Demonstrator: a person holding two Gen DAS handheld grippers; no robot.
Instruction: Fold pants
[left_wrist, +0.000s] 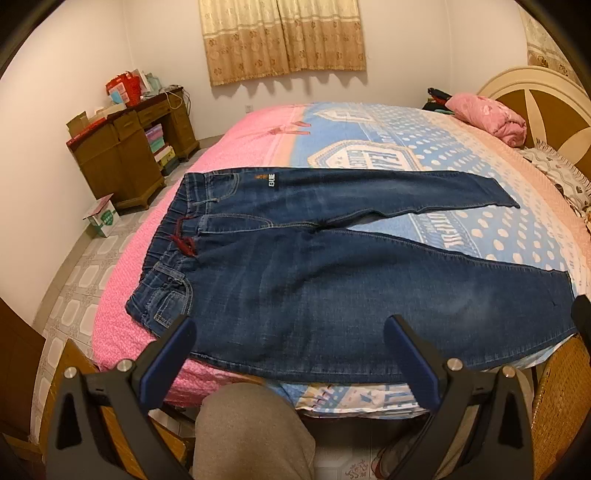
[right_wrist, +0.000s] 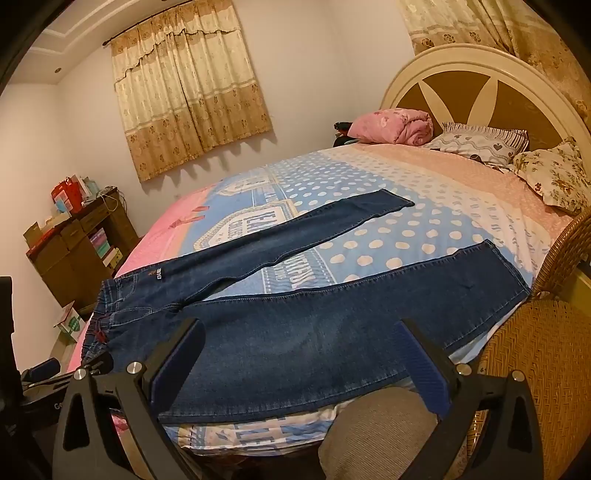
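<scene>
Dark blue jeans (left_wrist: 332, 280) lie flat on the bed, waistband to the left, both legs spread apart toward the right. In the right wrist view the jeans (right_wrist: 295, 332) run from the waistband at lower left to the leg ends at upper right. My left gripper (left_wrist: 290, 326) hovers open over the near leg's thigh, close to the bed's front edge, with nothing between its fingers. My right gripper (right_wrist: 301, 332) also stands open above the near leg, holding nothing. The left gripper's tip shows at the far left (right_wrist: 40, 371) of the right wrist view.
The bed (left_wrist: 369, 122) has a pink and blue dotted cover. A rolled pink blanket (right_wrist: 395, 127) and pillows (right_wrist: 554, 173) lie by the headboard. A wooden desk (left_wrist: 125, 147) stands left of the bed. A wicker chair (right_wrist: 546, 354) is at right. A person's knee (left_wrist: 251, 428) is below the grippers.
</scene>
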